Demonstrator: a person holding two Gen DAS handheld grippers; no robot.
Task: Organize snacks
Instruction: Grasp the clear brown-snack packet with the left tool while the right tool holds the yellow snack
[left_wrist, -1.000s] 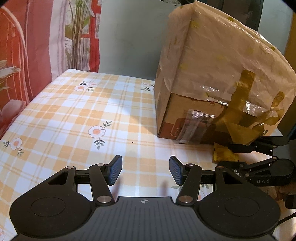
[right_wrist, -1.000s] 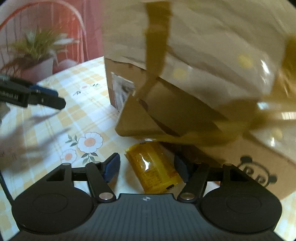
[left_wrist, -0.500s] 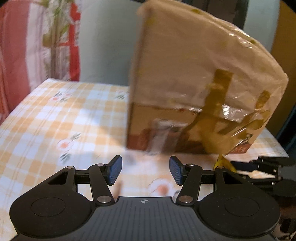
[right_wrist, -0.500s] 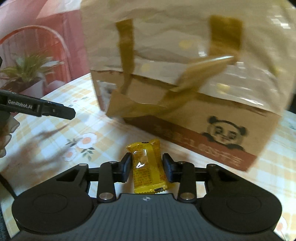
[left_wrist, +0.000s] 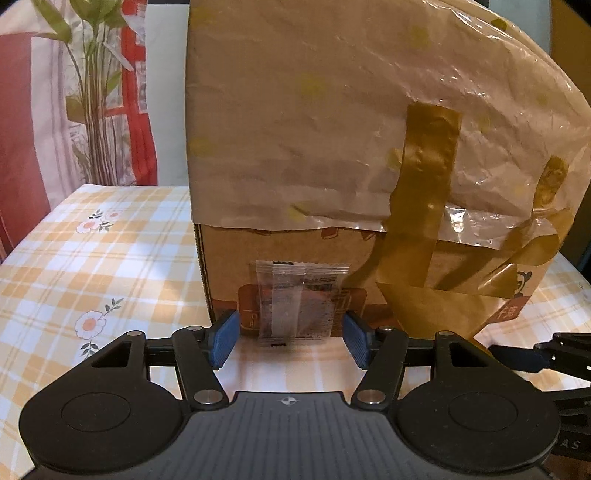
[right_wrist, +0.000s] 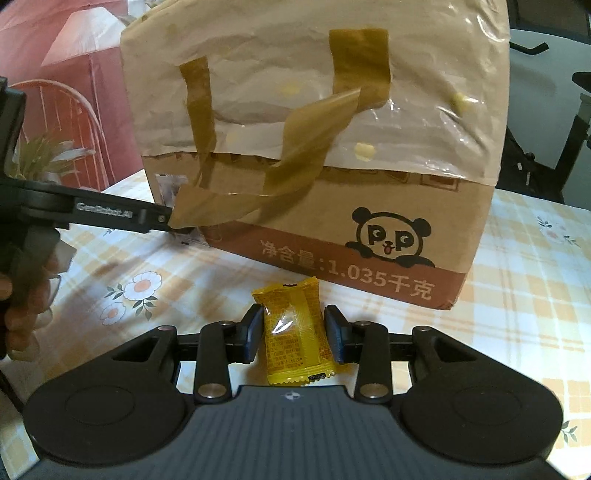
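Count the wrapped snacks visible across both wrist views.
2. A yellow snack is clamped in the right gripper. A clear-wrapped snack leans against the box, between the open left gripper fingers. Others may be hidden behind the box.

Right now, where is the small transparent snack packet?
In the left wrist view, the transparent snack packet leans against the cardboard box, low at centre, on the checked tablecloth, just ahead of the open left gripper.

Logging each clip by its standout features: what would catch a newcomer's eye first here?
The big cardboard box with a panda print, draped in a crinkled plastic bag, dominates the checked tablecloth. In front of it, the right tool is shut on a yellow snack packet. The open left tool flanks a clear snack packet leaning on the box's side.
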